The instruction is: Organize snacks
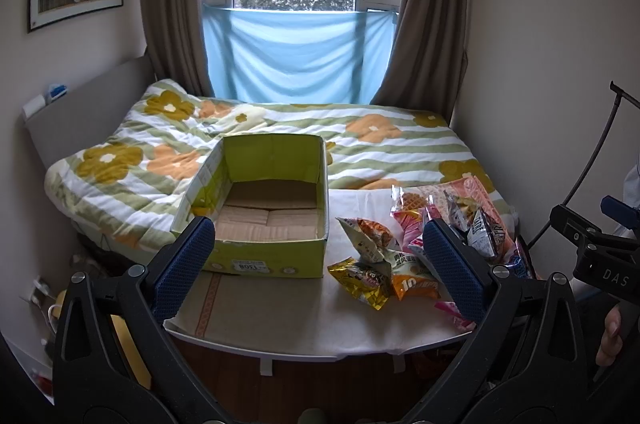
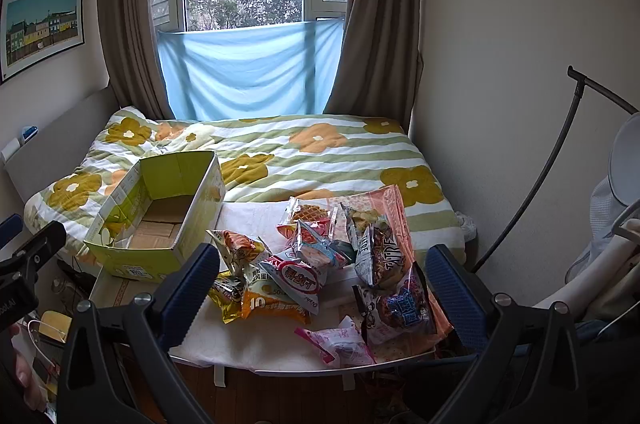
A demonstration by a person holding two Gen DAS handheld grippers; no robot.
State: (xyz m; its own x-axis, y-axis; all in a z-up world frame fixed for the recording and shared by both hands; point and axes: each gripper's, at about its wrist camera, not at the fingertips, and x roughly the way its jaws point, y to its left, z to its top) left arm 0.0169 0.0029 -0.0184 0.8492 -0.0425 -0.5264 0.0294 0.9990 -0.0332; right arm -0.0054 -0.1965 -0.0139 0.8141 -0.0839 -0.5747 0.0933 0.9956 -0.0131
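Observation:
An open green cardboard box (image 1: pixel 264 260) (image 2: pixel 132 260) stands empty on the left of a small white table (image 1: pixel 280 320) (image 2: pixel 260 344). Several snack packets (image 1: pixel 384 260) (image 2: pixel 320 264) lie in a loose heap on the table's right side, some on a pink bag (image 2: pixel 396 208). My left gripper (image 1: pixel 316 264) is open, held above the table's front edge between box and heap, with nothing between its blue pads (image 1: pixel 182 268). My right gripper (image 2: pixel 320 284) is open too, hovering over the near side of the heap without touching it.
A bed with a striped flower quilt (image 1: pixel 280 140) (image 2: pixel 300 152) lies right behind the table. Curtains and a window fill the back wall. A dark curved stand (image 2: pixel 540 176) and a white fan (image 2: pixel 624 160) are at the right. Clutter lies on the floor at the left (image 2: pixel 52 320).

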